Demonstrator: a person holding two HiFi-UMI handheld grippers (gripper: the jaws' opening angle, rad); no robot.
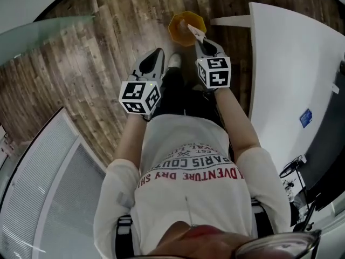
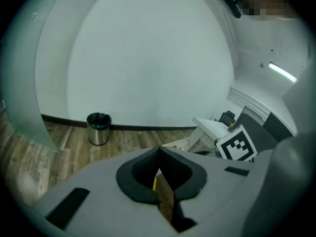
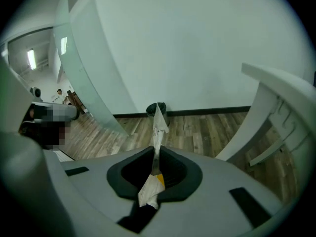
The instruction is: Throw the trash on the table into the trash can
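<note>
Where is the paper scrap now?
In the right gripper view, the paper scrap is pinched in the right gripper, its tip in line with the bin by the wall.

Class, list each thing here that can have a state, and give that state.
Right gripper: jaws shut on white crumpled paper scrap.
The white crumpled paper scrap: pinched, sticking out past the jaws.
Left gripper: jaws shut, empty.
Orange plastic bin: upright, open-topped, on wooden floor.
Round steel bin: upright, lidless, black liner.

White short-sleeved T-shirt (image 1: pixel 188 142), red lettering; dark trousers (image 1: pixel 173 90); grey left gripper (image 1: pixel 156 54) and right gripper (image 1: pixel 202 41) bearing black-and-white marker cubes (image 1: pixel 141 97).
</note>
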